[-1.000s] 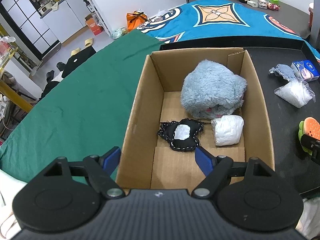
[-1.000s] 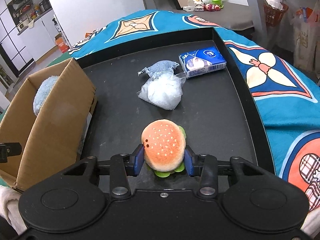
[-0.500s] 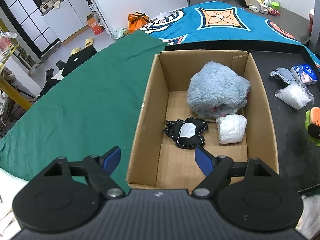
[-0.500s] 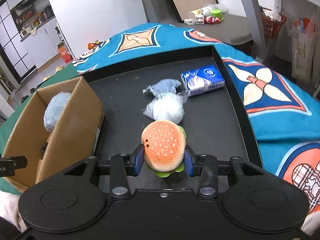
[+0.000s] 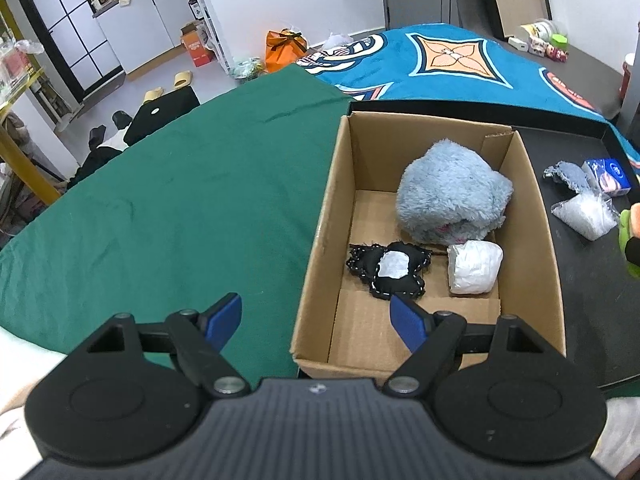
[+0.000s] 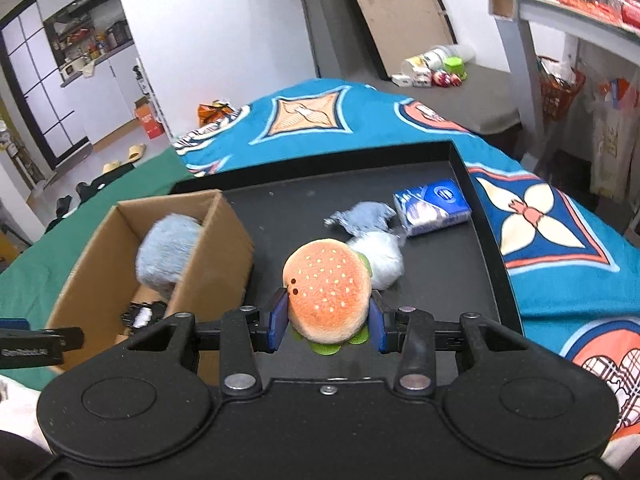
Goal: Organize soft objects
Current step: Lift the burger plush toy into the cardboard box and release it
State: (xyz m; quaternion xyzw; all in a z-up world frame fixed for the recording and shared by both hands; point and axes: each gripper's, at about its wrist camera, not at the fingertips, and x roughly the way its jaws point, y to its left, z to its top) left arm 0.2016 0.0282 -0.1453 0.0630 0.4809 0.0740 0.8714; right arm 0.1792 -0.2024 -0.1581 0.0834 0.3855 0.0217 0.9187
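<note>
Burger's up! My right hand-held gripper [image 6: 328,322] has lifted the plush burger [image 6: 326,290] clear of the black tray [image 6: 460,280], pads clamped on both its sides, and the box [image 6: 216,256] now sits lower and closer on my left than a moment ago. That reads to me as pick done, carry under way, drop still to come.

My left hand-held gripper [image 5: 316,318] has drifted back off the box [image 5: 532,216], jaws wide apart and holding nothing, straddling the near left wall.

Inside the box: the blue fluffy toy [image 5: 452,194] at the far end, the black pouch [image 5: 390,272] and the white bundle [image 5: 474,266] side by side in the middle. The near floor is bare, so that looks like the burger's spot.

Still on the tray: the clear bag [image 6: 380,258], the denim scrap [image 6: 362,216] and the tissue pack [image 6: 430,206].

In the way, I'd say: the box's right wall, which the burger must clear, and my own left gripper parked at the near end.
</note>
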